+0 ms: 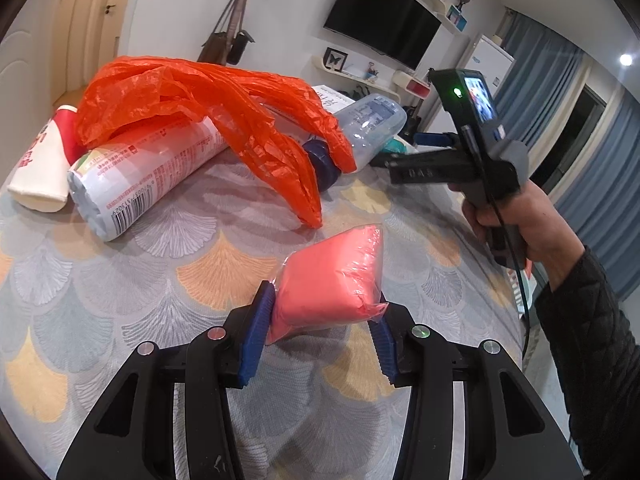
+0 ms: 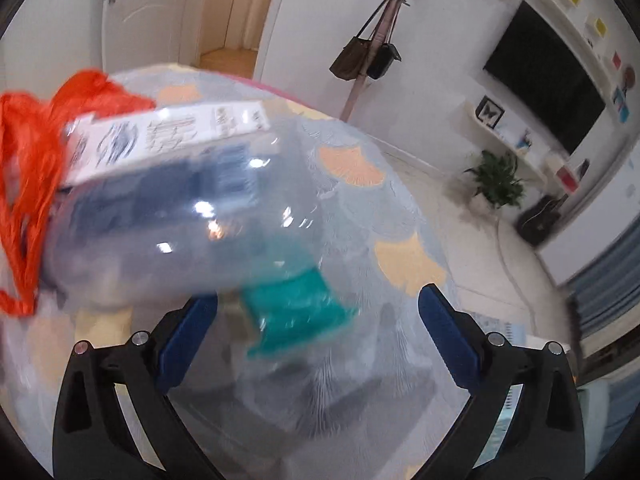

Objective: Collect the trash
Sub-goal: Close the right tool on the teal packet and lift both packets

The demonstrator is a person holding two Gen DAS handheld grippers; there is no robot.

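Observation:
My left gripper (image 1: 320,340) is shut on a pink plastic-wrapped packet (image 1: 332,276) and holds it just above the patterned tablecloth (image 1: 160,280). An orange plastic bag (image 1: 208,112) lies draped over a white tube with a barcode (image 1: 148,168) and a clear bottle with a dark blue cap (image 1: 360,128). A red and white paper cup (image 1: 44,160) lies at the far left. My right gripper (image 2: 316,328) is open, its blue pads either side of a blurred teal piece (image 2: 296,316) under the clear bottle (image 2: 168,216). The orange bag (image 2: 28,168) shows at the left.
The right hand-held gripper (image 1: 460,160) and the person's arm (image 1: 580,320) stand at the table's right side. The table edge curves off to the right, with floor, a plant (image 2: 496,180), wall shelves and a TV (image 1: 384,16) beyond.

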